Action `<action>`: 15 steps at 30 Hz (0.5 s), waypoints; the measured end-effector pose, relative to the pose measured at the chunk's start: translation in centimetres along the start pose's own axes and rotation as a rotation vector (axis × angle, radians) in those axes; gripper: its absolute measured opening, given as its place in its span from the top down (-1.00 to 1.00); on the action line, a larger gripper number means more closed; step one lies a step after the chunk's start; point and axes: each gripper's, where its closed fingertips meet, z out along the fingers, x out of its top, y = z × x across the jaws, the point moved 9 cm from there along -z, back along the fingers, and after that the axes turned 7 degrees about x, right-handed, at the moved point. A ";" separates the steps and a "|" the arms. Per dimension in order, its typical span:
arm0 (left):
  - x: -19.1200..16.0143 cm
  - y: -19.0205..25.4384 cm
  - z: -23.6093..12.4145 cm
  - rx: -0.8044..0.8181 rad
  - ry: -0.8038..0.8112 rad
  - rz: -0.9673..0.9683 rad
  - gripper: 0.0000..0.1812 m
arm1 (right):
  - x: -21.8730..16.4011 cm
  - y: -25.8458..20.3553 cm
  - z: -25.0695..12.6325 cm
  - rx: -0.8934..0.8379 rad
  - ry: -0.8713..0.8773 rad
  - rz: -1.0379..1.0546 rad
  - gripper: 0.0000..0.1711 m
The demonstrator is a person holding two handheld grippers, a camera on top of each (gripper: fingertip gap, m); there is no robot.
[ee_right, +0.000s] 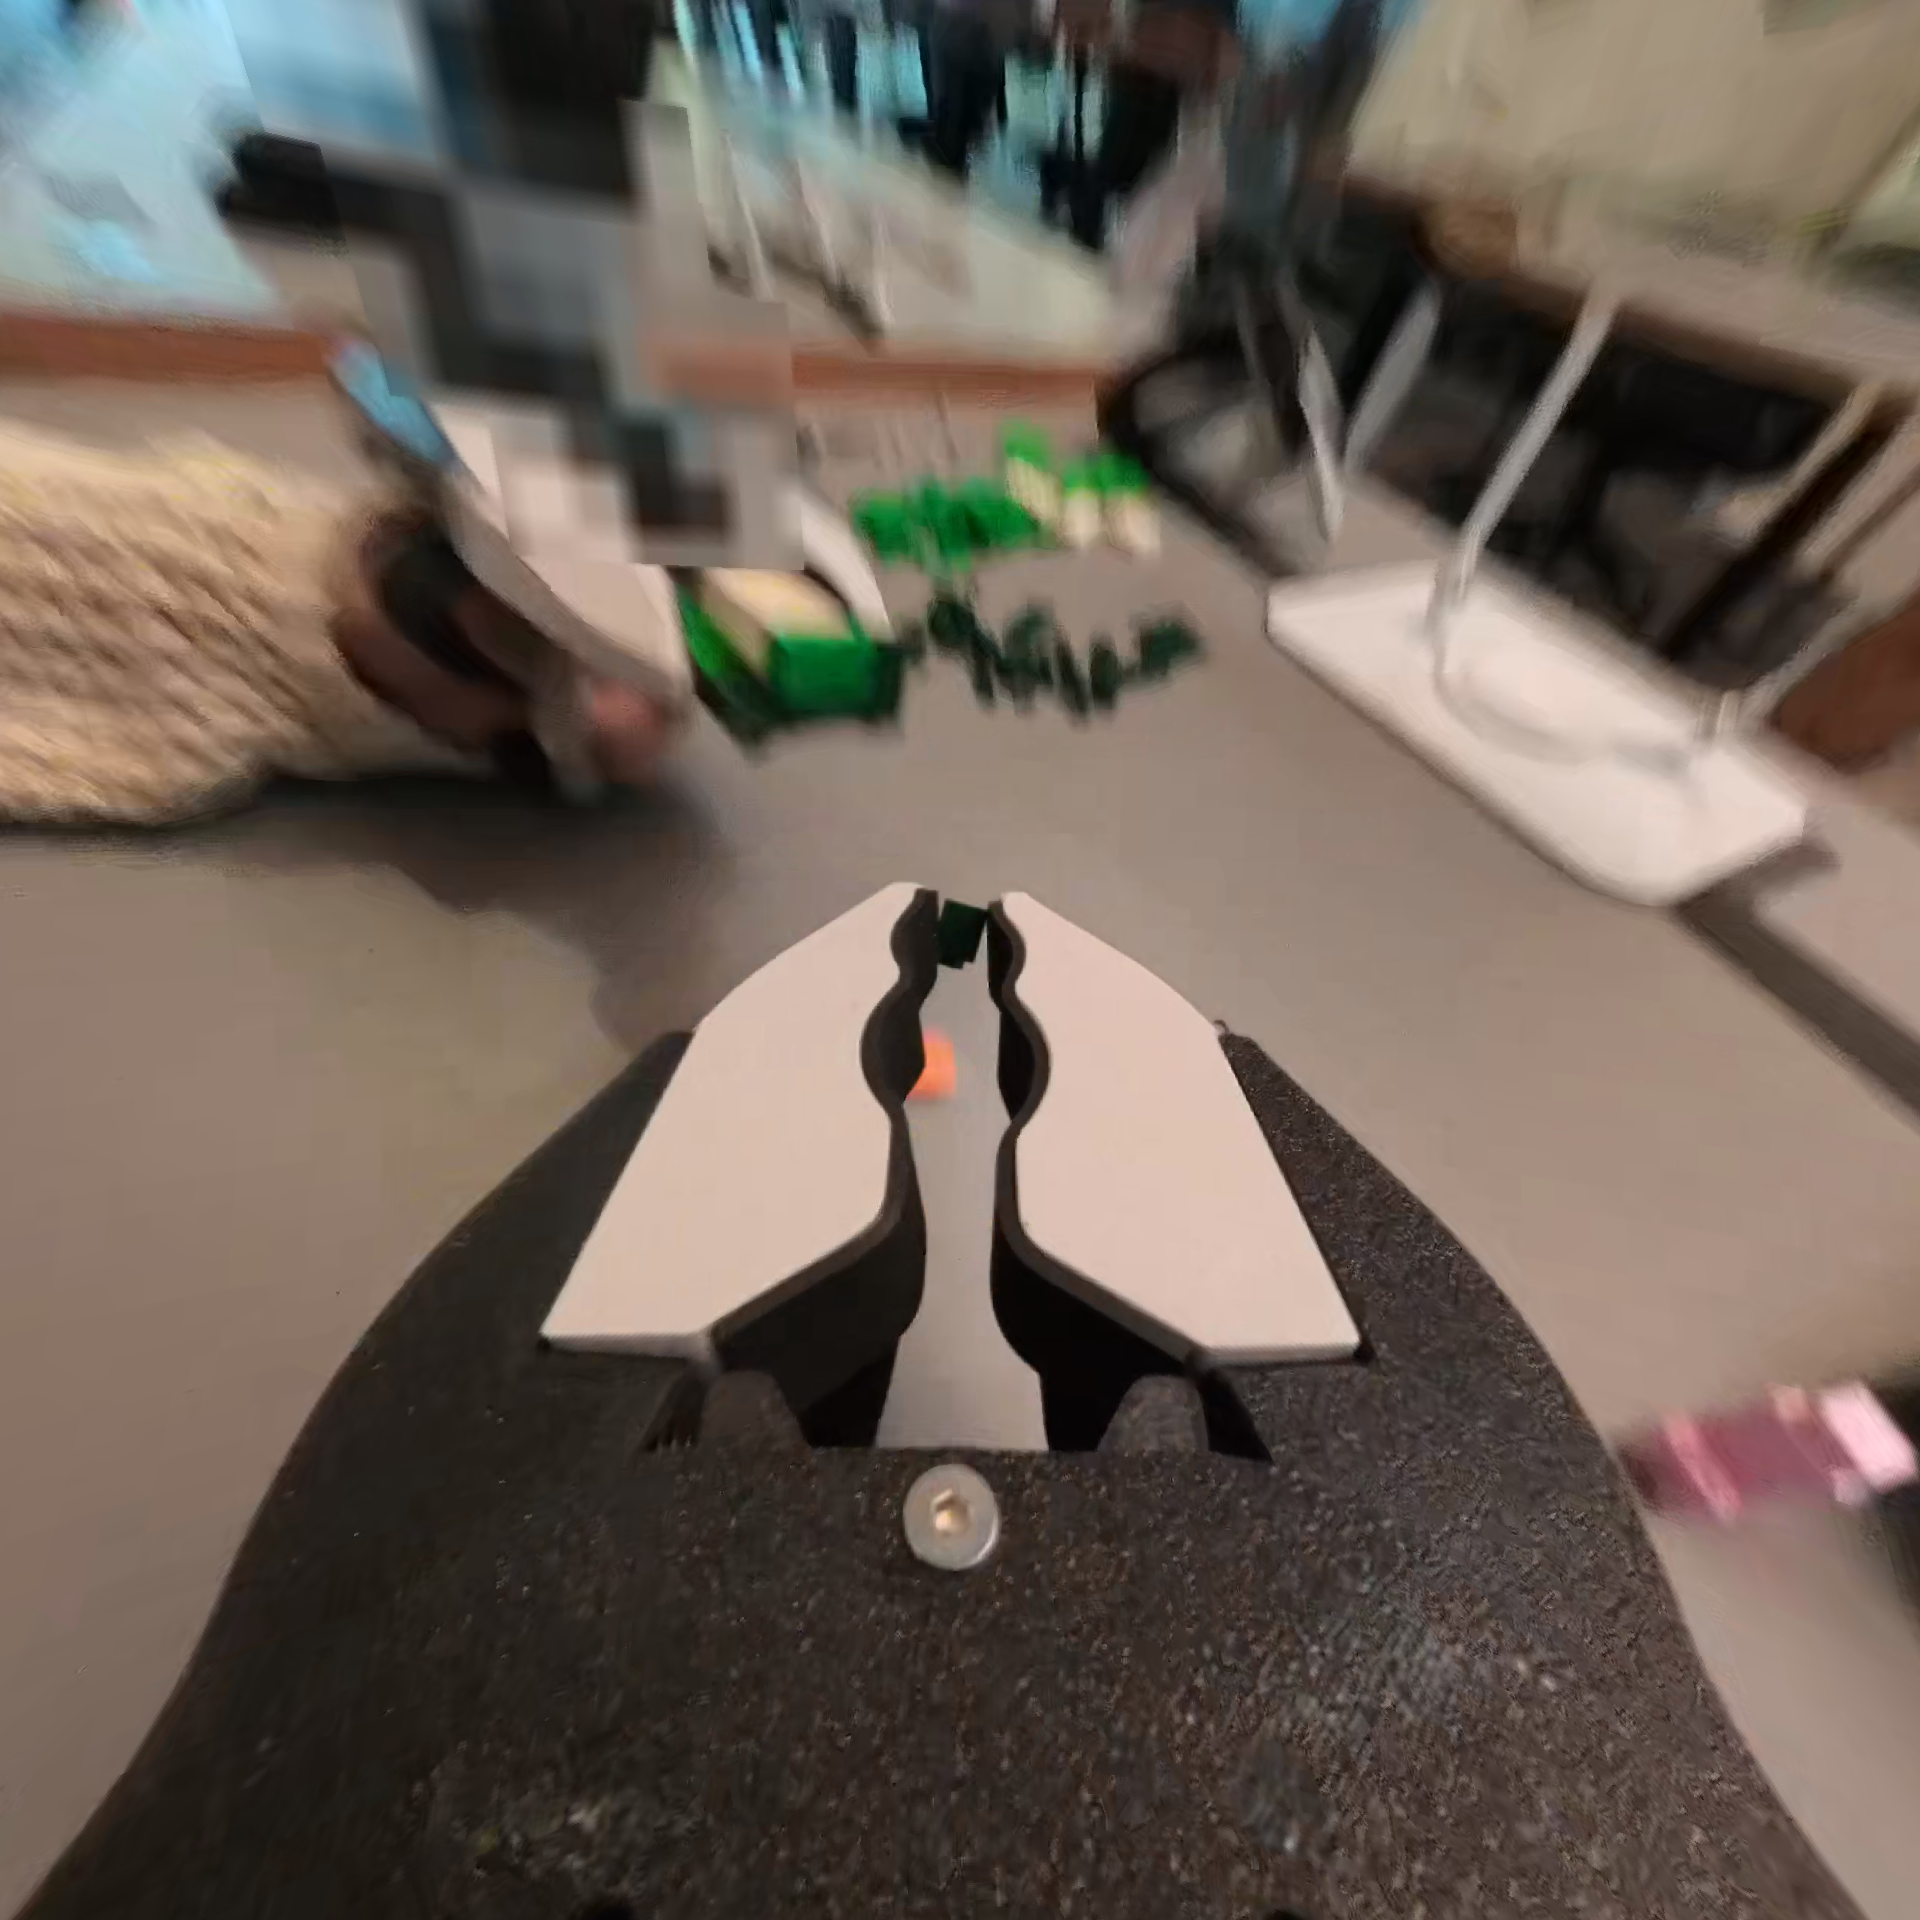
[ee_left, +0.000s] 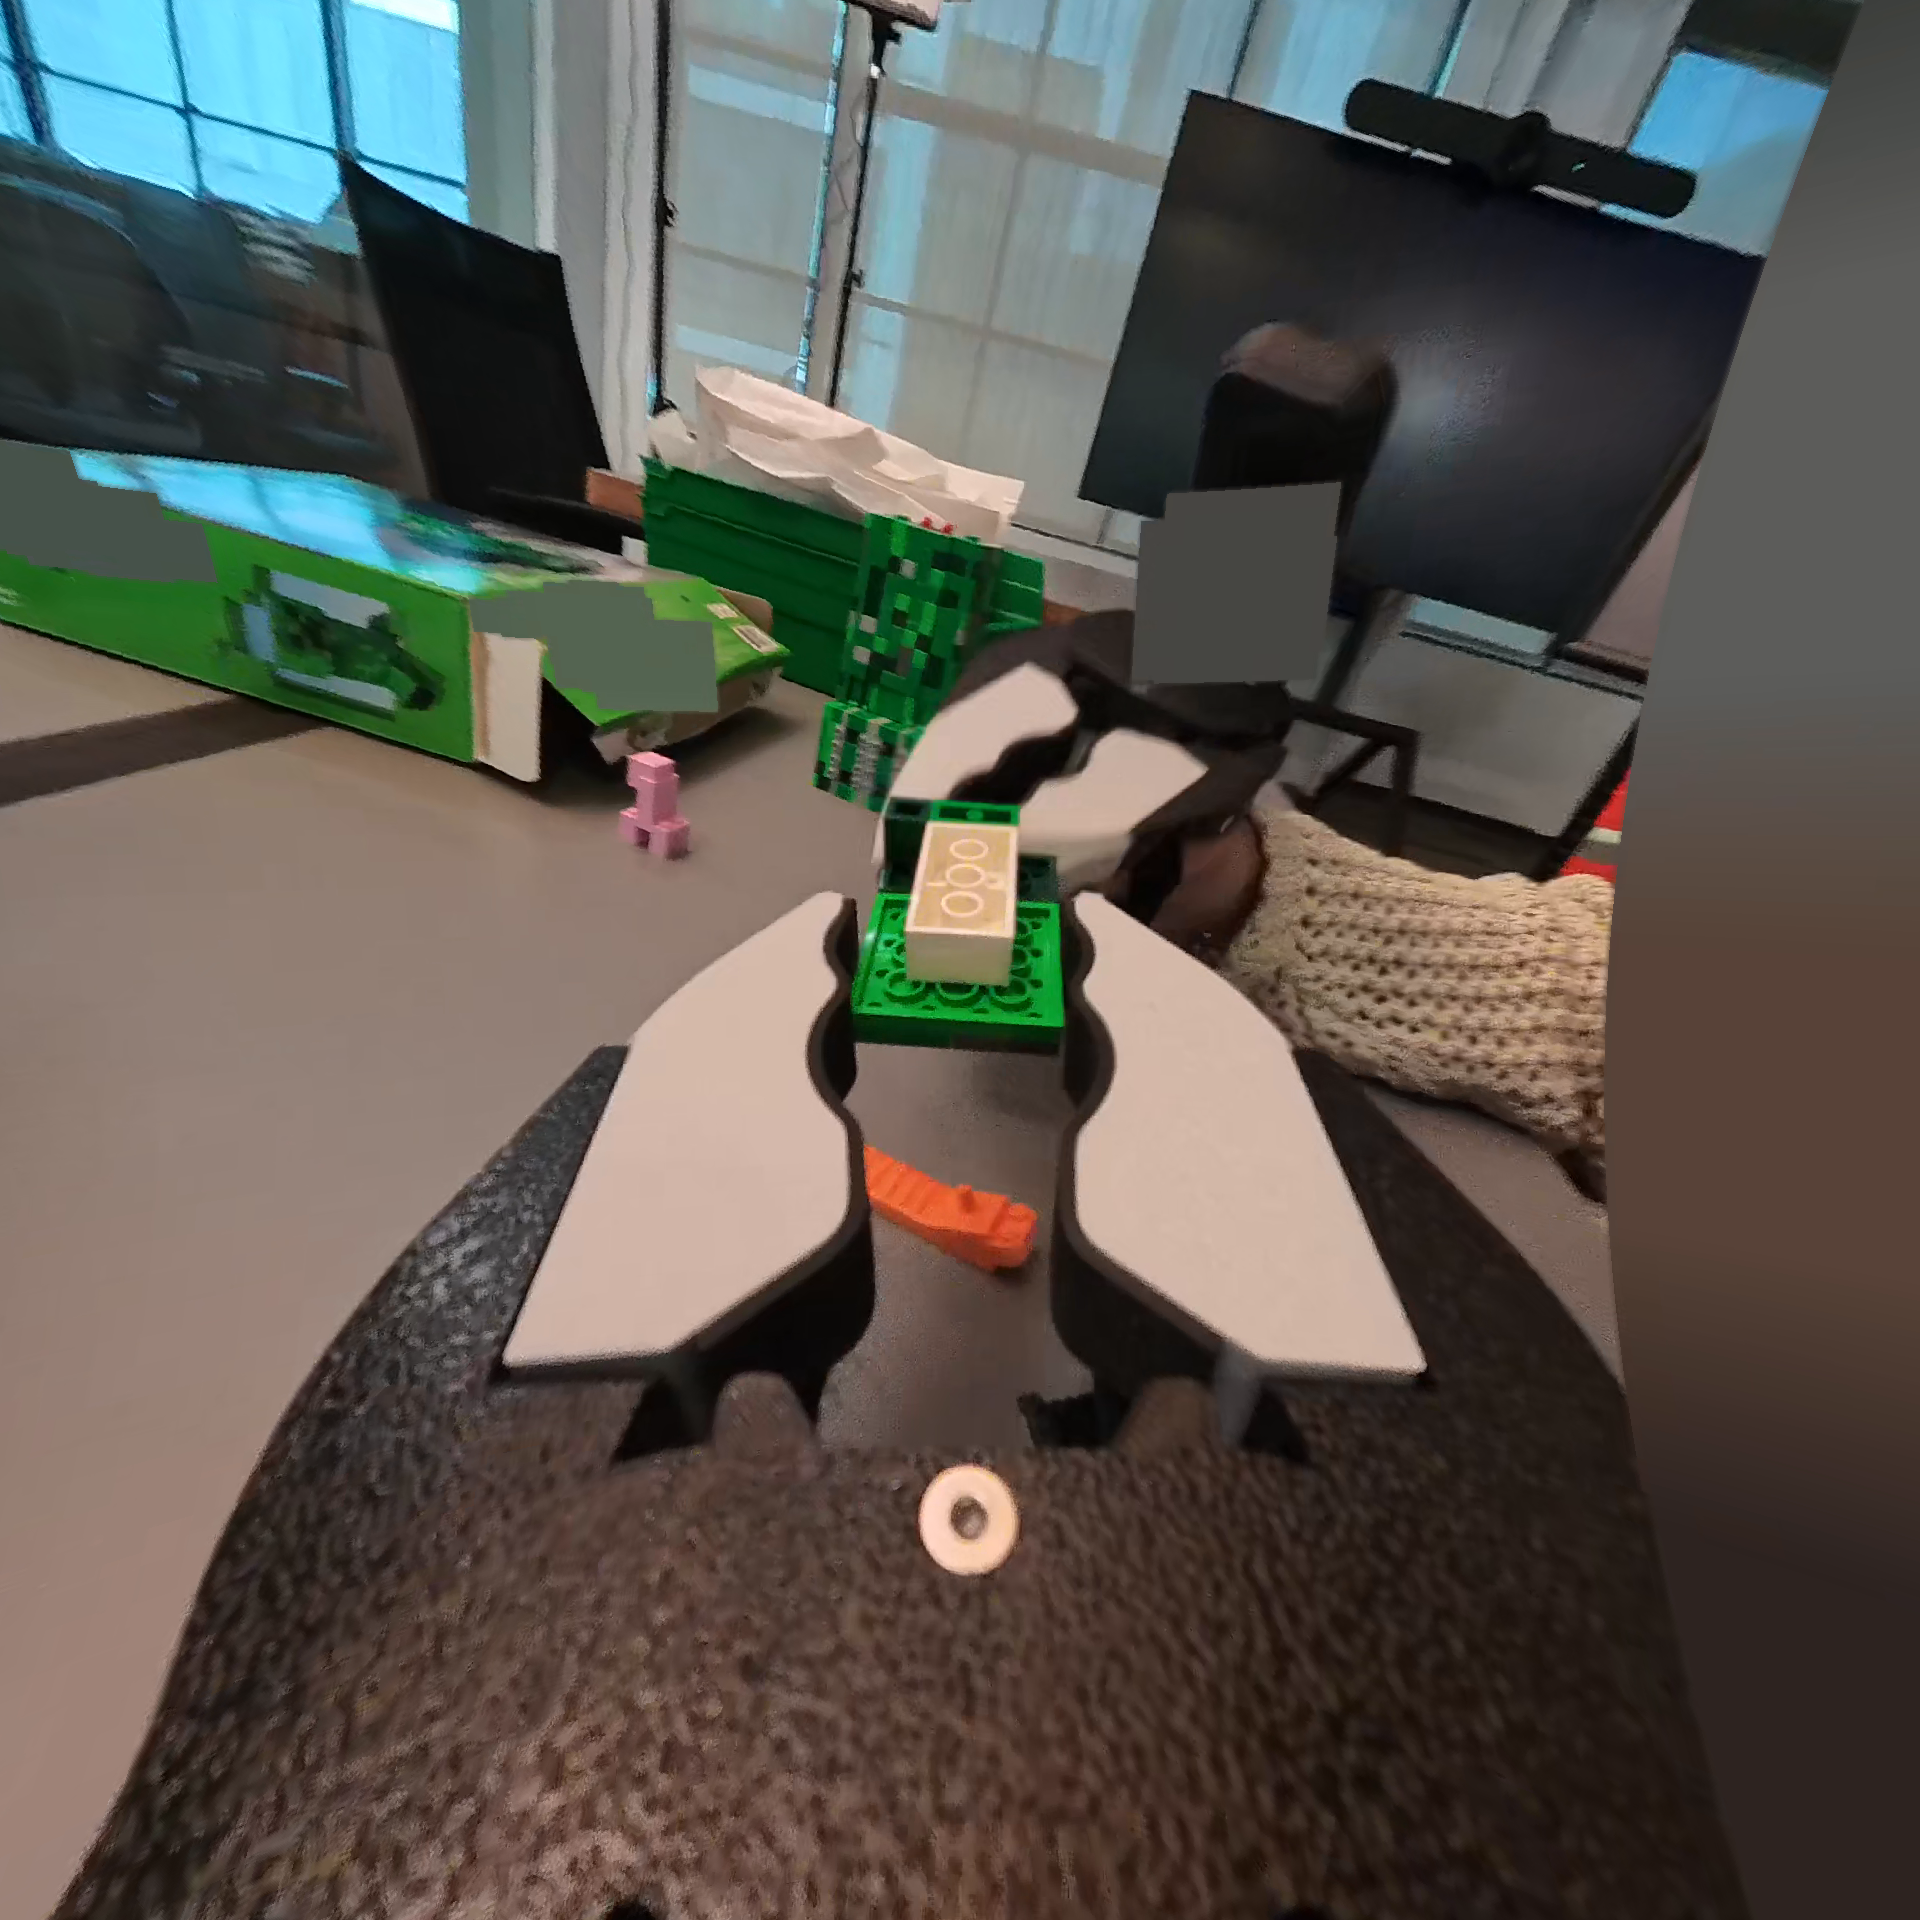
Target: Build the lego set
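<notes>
dark screen on stand, crumpled white paper, grey table

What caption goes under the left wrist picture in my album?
Left gripper holds a green plate topped by a white brick, above an orange piece on the grey table.

Motion blur smears the scattered green pieces.

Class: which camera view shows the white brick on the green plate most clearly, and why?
The left wrist view: the white brick sits sharp and close on the green plate, between the left gripper's fingertips. The right wrist view shows it only as a small, motion-blurred pale patch farther off.
</notes>
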 end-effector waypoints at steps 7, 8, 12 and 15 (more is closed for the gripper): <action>0.1 -0.1 -0.3 0.080 0.005 0.091 0.60 | -3.3 0.0 1.7 0.054 -0.356 -0.009 0.90; 0.1 -0.1 -0.3 0.080 0.006 0.093 0.60 | -3.3 -0.1 1.8 0.060 -0.367 -0.023 0.90; 0.1 0.0 -0.2 0.076 0.005 0.097 0.60 | -3.6 -0.4 1.9 0.077 -0.377 -0.077 0.90; 0.1 0.0 -0.3 0.078 0.006 0.100 0.60 | -3.5 -0.6 1.9 0.080 -0.360 -0.111 0.90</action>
